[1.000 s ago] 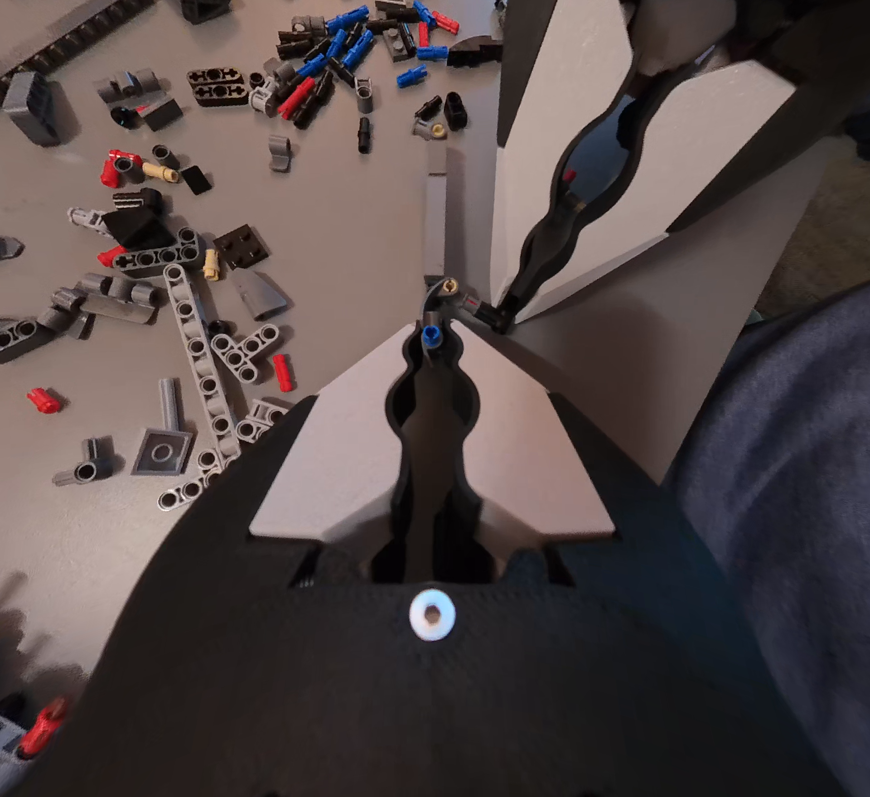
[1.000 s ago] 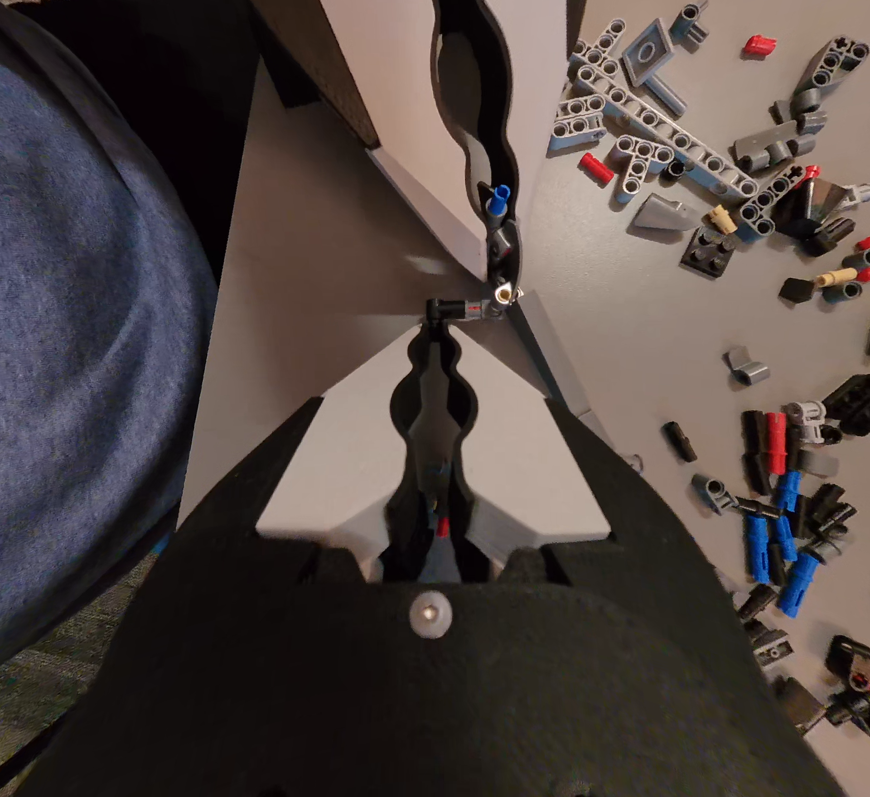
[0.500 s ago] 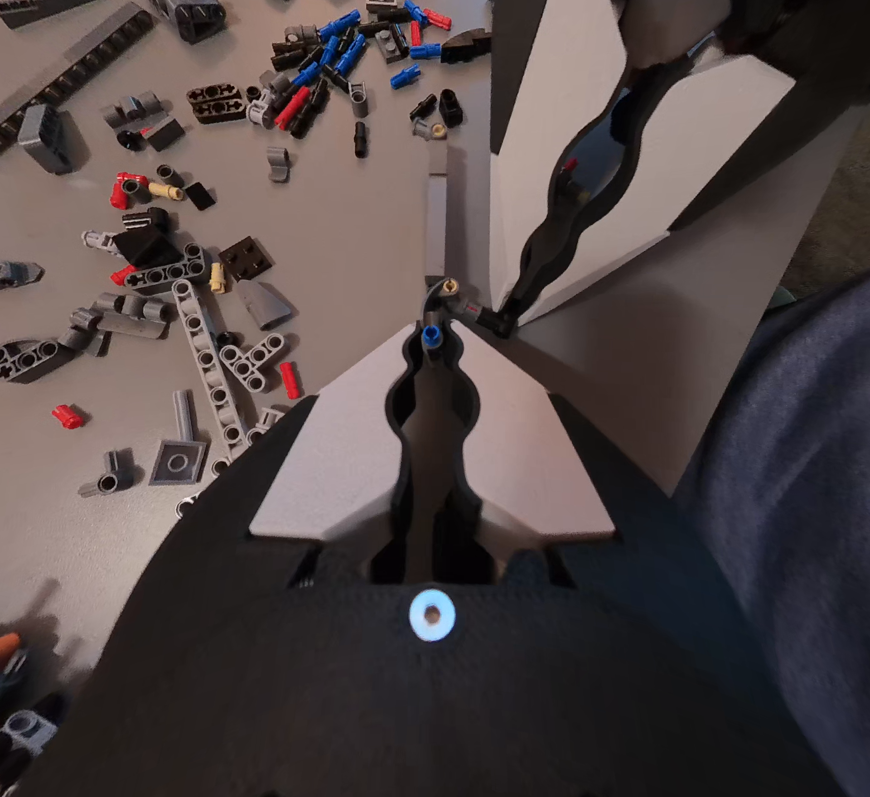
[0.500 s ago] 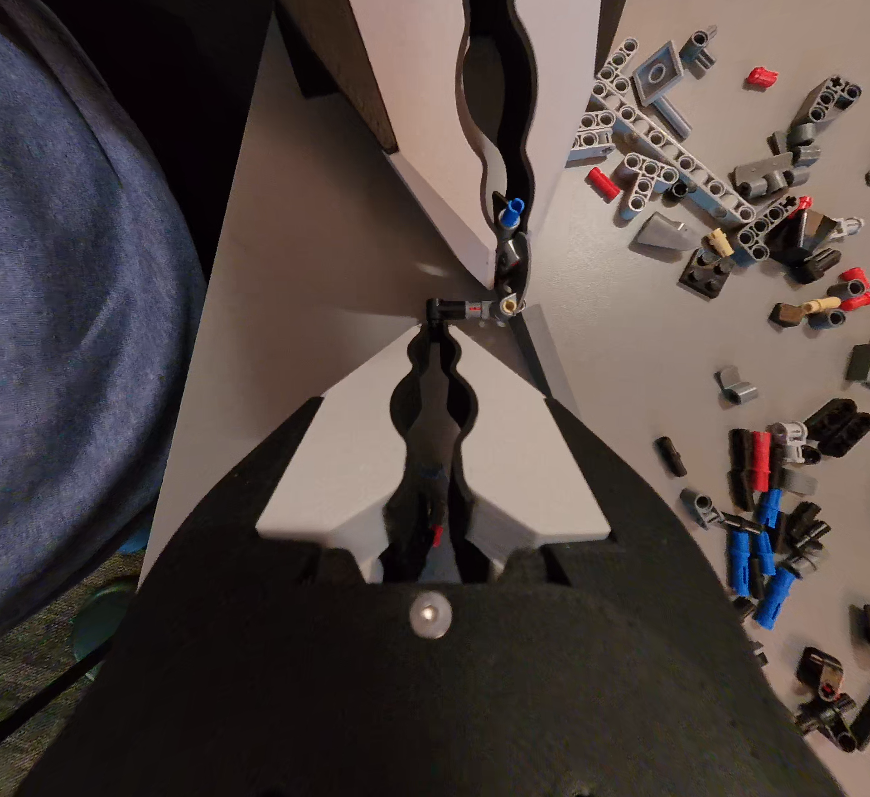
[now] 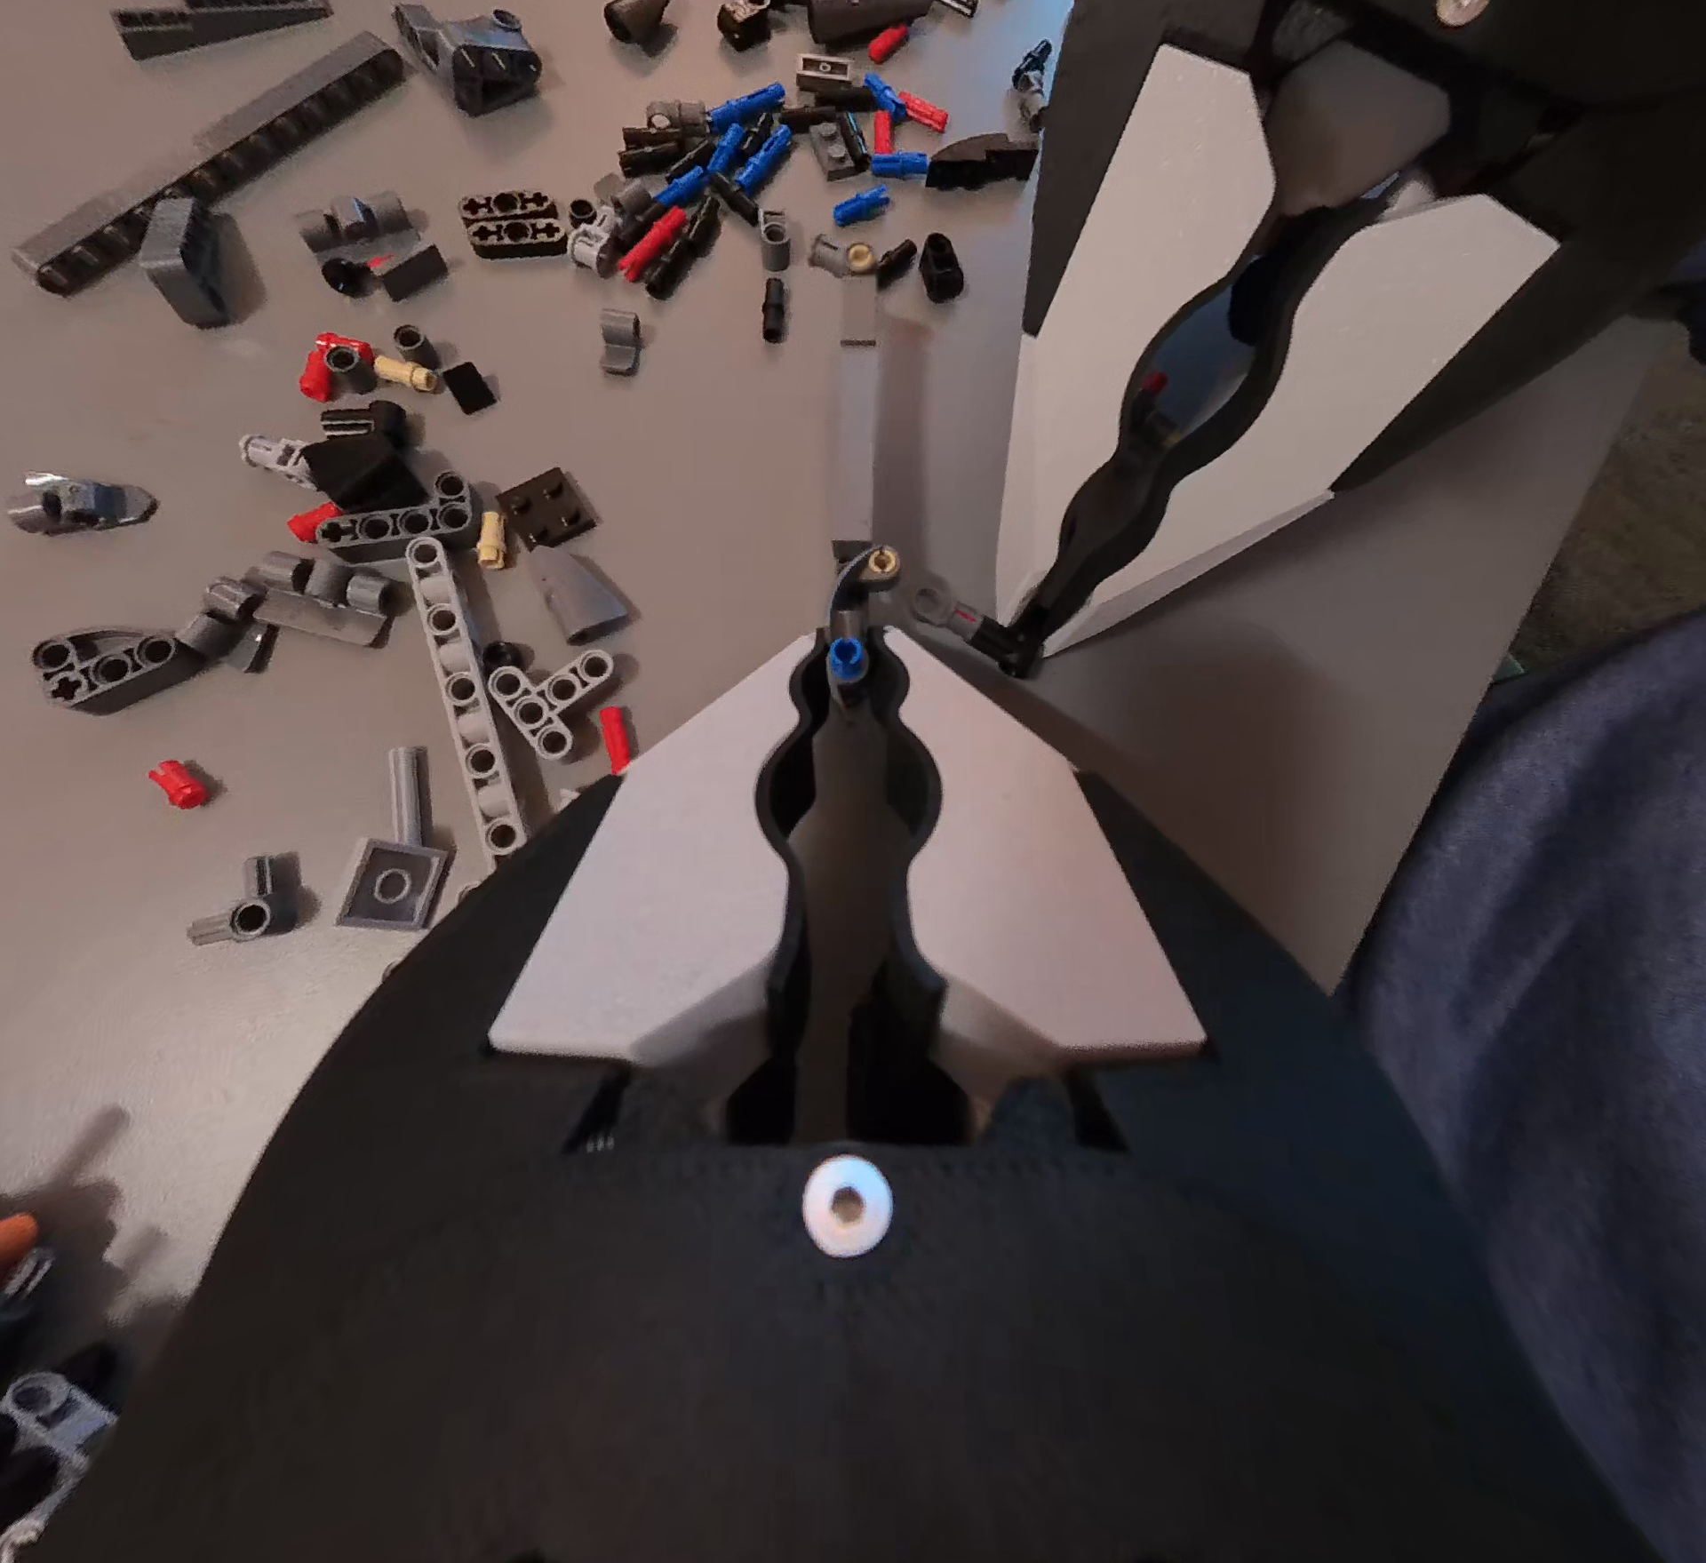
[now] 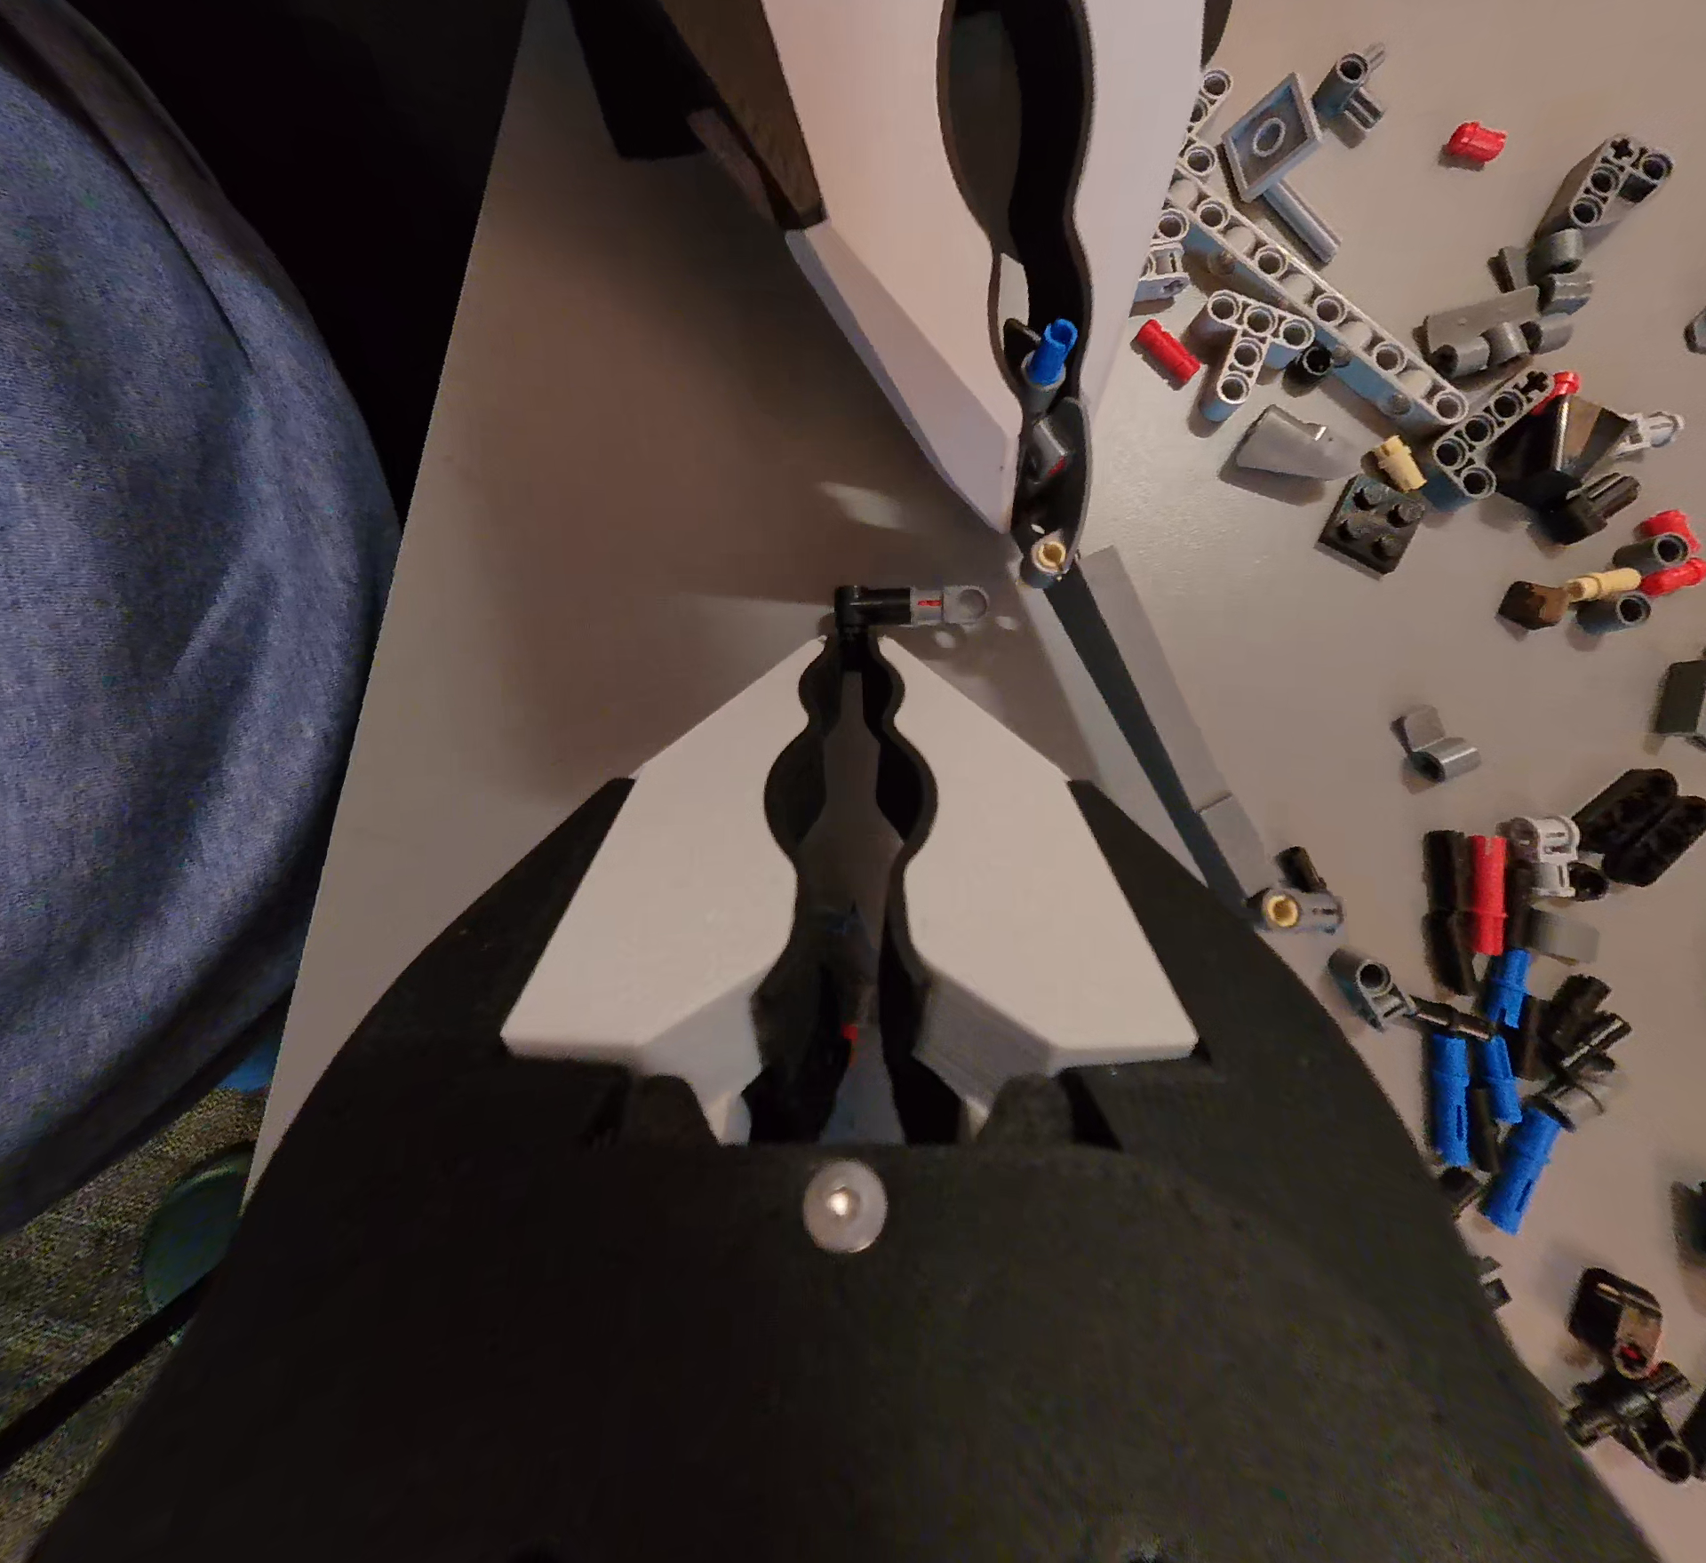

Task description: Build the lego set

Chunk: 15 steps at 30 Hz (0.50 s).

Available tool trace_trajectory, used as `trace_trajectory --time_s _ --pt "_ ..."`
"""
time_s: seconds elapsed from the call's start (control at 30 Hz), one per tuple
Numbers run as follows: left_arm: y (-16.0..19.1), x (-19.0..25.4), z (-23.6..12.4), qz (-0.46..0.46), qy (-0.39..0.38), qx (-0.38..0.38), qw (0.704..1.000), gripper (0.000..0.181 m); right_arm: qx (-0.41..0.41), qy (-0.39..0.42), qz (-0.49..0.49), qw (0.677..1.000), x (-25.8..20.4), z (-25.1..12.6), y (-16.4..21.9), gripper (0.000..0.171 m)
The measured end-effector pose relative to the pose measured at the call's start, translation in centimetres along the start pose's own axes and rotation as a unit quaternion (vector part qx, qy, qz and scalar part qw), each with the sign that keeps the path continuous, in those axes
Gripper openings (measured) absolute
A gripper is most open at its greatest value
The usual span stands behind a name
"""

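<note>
Since half second ago, two held parts drawn apart: small gap now between connector (image 6: 909, 603) and tan pin (image 6: 1048, 551), where they touched.

Right tool (image 6: 854, 642) pinched on black end of connector, grey eye pointing at left tool. Left tool (image 5: 849, 651) pinched on dark curved piece (image 5: 854, 595) carrying blue pin (image 5: 845, 656) and tan pin at tip. Both hover above tabletop (image 5: 720, 429) near its edge; loose parts (image 5: 720, 171) scattered beyond.

Step in hand, likely: mating eye onto tan pin. Next move calls for lining hole up with pin axis, then straight push.
</note>
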State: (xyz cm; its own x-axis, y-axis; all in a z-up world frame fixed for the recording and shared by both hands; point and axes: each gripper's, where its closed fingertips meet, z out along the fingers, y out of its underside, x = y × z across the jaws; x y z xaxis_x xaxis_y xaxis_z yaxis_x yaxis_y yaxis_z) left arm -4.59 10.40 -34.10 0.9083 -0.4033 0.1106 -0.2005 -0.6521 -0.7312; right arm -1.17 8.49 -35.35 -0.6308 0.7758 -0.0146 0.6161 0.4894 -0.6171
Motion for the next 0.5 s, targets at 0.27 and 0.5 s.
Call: trace_trajectory --time_s 0.27,0.5 --pt "0.35 -0.07 0.22 -0.02 0.009 -0.003 1.0 0.006 0.002 -0.006 0.003 1.0 -0.09 -0.02 0.02 0.002" --pt "0.56 -0.23 0.27 -0.024 0.006 -0.006 1.0 0.006 0.003 -0.004 0.001 1.0 -0.1 -0.03 0.01 0.002"
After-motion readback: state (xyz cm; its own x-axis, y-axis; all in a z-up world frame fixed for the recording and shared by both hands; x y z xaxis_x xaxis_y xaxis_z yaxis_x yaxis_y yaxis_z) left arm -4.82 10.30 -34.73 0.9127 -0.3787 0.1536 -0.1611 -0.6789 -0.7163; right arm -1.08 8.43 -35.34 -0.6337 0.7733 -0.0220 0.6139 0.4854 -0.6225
